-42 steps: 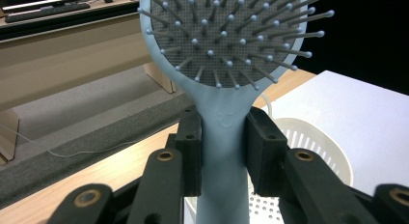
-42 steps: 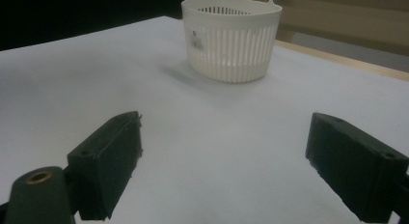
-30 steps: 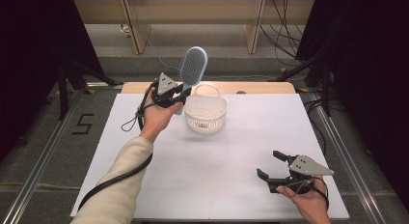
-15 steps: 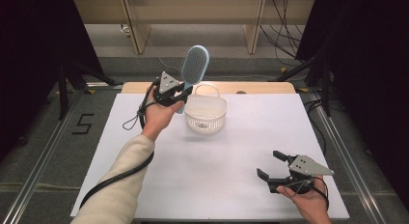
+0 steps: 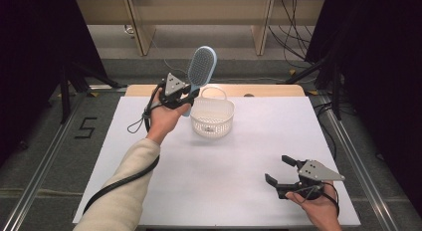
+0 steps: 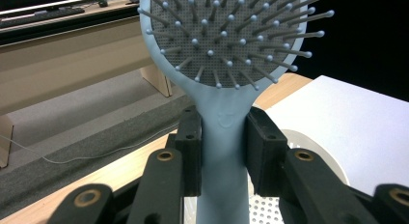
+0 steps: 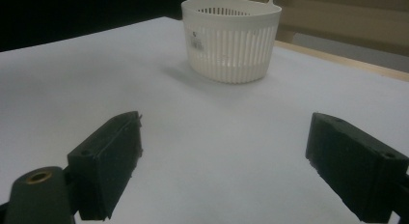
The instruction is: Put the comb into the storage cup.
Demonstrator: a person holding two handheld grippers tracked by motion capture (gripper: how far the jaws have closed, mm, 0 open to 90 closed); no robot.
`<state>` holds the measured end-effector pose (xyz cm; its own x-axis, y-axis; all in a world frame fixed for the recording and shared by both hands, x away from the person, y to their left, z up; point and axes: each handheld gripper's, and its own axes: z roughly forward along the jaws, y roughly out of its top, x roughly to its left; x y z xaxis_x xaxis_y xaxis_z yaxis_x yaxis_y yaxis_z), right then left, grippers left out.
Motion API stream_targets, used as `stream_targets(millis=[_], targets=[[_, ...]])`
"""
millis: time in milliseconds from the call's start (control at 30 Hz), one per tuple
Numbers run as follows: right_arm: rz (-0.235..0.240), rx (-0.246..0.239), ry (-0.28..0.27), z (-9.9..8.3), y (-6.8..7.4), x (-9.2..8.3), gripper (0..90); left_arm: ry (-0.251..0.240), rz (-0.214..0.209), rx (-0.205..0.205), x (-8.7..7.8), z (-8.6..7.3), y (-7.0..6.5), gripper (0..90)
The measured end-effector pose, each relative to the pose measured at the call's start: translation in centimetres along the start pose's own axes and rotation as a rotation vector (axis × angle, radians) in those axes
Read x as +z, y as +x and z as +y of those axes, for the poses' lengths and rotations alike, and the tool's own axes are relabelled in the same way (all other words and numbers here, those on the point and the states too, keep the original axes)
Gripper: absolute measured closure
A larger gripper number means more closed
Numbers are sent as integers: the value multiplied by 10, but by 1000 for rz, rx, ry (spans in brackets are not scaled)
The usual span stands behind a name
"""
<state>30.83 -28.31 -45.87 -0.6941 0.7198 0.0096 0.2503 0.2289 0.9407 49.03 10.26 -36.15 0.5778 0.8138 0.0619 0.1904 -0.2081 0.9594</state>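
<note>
A light blue hairbrush stands upright above the table's far left, bristle head up. My left gripper is shut on its handle, just left of a white slotted basket. In the left gripper view both pads clamp the hairbrush handle, with the basket rim below at the right. My right gripper rests near the table's front right, jaws open with nothing between them. The right gripper view shows my right gripper wide apart over bare white table, the basket ahead.
The white table top ends in a wooden strip at the far edge. Metal rails run along both sides. A black cable trails beside the left sleeve. Shelving and cables stand behind the table.
</note>
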Motion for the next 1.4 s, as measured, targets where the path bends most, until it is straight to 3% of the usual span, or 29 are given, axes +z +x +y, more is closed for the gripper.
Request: stream_targets(millis=[1400], targets=[[1, 0, 0, 0, 0, 0, 132, -4, -4, 10, 9, 7, -2, 696]])
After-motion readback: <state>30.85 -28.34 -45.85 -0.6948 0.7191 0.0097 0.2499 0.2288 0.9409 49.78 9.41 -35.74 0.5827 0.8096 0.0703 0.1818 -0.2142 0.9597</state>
